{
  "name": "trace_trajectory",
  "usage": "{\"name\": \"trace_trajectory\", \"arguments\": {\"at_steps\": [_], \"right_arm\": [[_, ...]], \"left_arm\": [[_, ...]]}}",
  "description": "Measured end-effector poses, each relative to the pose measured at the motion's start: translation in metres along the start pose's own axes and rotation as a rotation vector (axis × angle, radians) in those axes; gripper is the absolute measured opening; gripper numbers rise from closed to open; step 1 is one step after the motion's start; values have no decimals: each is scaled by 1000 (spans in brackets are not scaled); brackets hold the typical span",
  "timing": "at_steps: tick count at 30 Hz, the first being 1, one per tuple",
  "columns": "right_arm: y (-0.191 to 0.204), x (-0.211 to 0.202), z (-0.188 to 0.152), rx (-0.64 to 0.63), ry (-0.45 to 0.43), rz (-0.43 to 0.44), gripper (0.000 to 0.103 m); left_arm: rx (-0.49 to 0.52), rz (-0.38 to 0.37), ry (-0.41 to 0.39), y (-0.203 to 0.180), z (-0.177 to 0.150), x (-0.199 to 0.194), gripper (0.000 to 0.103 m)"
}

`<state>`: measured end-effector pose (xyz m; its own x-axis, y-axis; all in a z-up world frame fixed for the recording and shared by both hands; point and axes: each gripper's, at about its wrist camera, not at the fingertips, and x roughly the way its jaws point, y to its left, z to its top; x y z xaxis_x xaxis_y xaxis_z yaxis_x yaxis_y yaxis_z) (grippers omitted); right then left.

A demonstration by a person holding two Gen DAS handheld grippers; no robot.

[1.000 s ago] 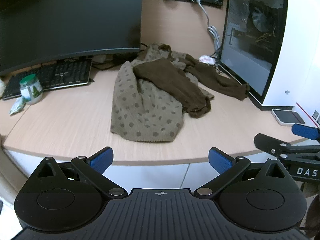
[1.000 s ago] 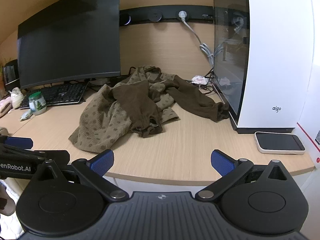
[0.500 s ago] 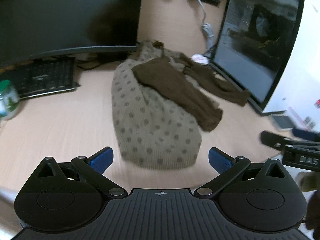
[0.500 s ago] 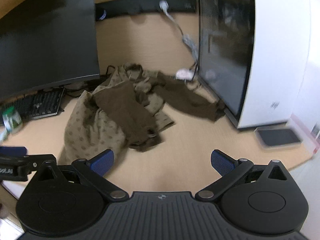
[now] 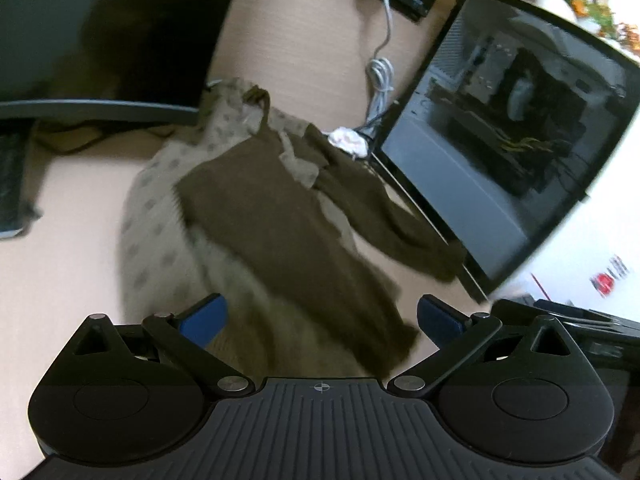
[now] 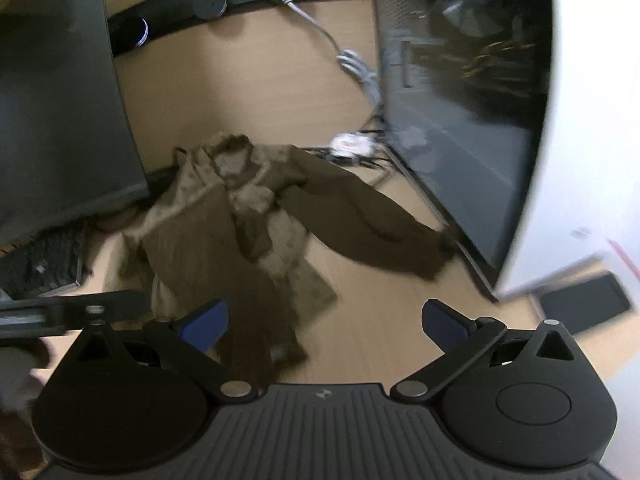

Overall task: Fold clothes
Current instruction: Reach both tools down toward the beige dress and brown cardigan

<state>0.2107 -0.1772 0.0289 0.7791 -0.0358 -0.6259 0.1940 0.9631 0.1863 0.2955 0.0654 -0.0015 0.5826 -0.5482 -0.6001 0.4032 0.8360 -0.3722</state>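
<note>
Left gripper (image 5: 320,318): black w/ blue pads, jaws spread wide, nothing held; hovers over near end of the garment.
Right gripper (image 6: 325,320): same build, jaws wide apart, empty; left pad over the brown sleeve end.
Clothes: crumpled beige knit garment w/ dark dots (image 5: 160,236), dark brown sleeves (image 6: 360,216) thrown across it; lies mid-desk, between monitor and PC case.
Edges/room: bare light wood desk (image 6: 380,304) open on right of heap up to white PC case w/ glass side (image 5: 500,152); black monitor (image 6: 52,112) and black keyboard (image 6: 44,260) crowd the left.
Writing: red print on white box by case (image 5: 608,276), too blurred to read.
Surface/room: wood back panel, black socket strip (image 6: 240,4) w/ grey cable; dark phone (image 6: 584,300) near right edge.
</note>
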Motion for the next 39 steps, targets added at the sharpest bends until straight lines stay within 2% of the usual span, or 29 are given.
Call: {"name": "trace_trajectory", "arguments": {"at_steps": [2, 4, 5, 8, 11, 15, 19, 22, 26, 30, 32, 34, 36, 39], "right_arm": [[-7, 29, 19, 59, 50, 59, 103], [-7, 59, 38, 80, 72, 185, 103], [-3, 75, 46, 69, 71, 225, 103], [16, 132, 66, 23, 98, 282, 103], [34, 182, 79, 4, 140, 347, 103], [45, 234, 74, 62, 288, 411, 103], [49, 224, 58, 1, 292, 424, 103], [46, 203, 42, 16, 323, 441, 103], [40, 160, 9, 23, 352, 439, 103], [29, 107, -28, 91, 358, 458, 103], [31, 94, -38, 110, 391, 481, 103], [23, 83, -34, 183, 399, 472, 103], [17, 55, -25, 196, 291, 424, 103], [10, 11, -13, 190, 134, 343, 103]], "left_arm": [[-55, 39, 14, 5, 6, 21, 103], [-119, 45, 52, 13, 9, 36, 103], [-118, 53, 59, 16, 8, 41, 103], [-136, 134, 68, 24, 5, 51, 103], [-211, 145, 84, 38, 0, 54, 103], [-235, 113, 77, 51, -6, 52, 103], [-212, 74, 112, 52, -10, 44, 103], [-194, 44, 164, 46, -18, 32, 103], [-176, -4, 243, 32, -35, 10, 103], [-163, -57, 338, 13, -56, -20, 103], [-174, -134, 335, 10, -57, -33, 103], [-170, -205, 298, 7, -52, -42, 103], [-161, -254, 271, 3, -46, -46, 103], [-168, -228, 297, 3, -49, -39, 103]]}}
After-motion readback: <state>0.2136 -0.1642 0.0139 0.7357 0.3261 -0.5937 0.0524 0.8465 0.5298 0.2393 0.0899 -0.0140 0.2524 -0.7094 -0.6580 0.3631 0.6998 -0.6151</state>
